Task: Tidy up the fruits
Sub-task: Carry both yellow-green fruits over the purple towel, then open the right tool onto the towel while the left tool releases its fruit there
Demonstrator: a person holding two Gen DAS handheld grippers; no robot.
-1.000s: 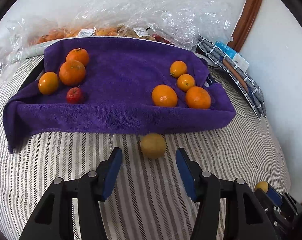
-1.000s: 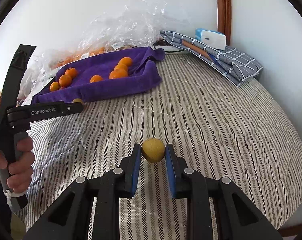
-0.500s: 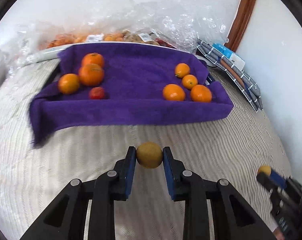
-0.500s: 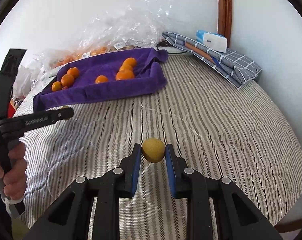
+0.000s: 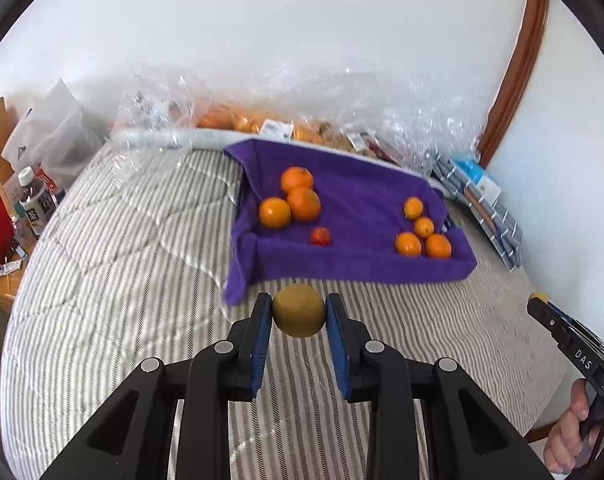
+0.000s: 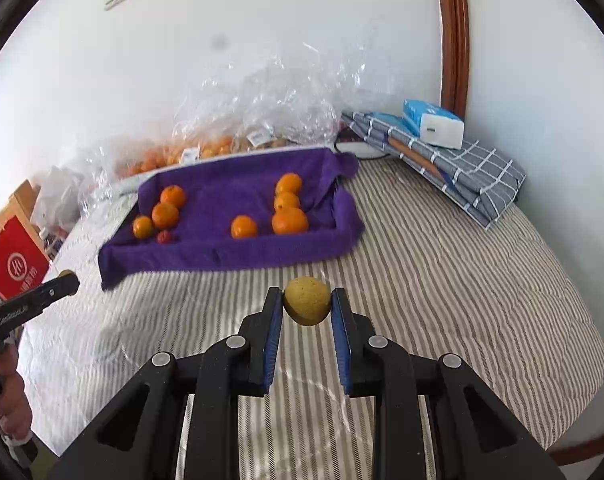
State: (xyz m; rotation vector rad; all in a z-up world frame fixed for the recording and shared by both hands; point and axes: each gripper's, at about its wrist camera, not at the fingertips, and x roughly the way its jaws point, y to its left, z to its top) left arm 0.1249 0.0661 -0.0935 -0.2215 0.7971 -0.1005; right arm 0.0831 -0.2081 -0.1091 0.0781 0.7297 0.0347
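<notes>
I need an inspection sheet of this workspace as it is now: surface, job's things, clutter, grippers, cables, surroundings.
Surface: striped quilt on a bed.
Job's things: purple towel draped over a tray; on it three big oranges and a small red fruit on one side, four smaller oranges on the other.
Clutter: clear plastic bags of fruit behind the towel; folded checked cloth with a tissue pack on it.
Grippers: left gripper shut on a yellow-brown fruit; right gripper shut on a yellow fruit; both are clear of the quilt.
Cables: nothing seen.
Surroundings: white wall, wooden frame, red bag and bottles beside the bed.
</notes>
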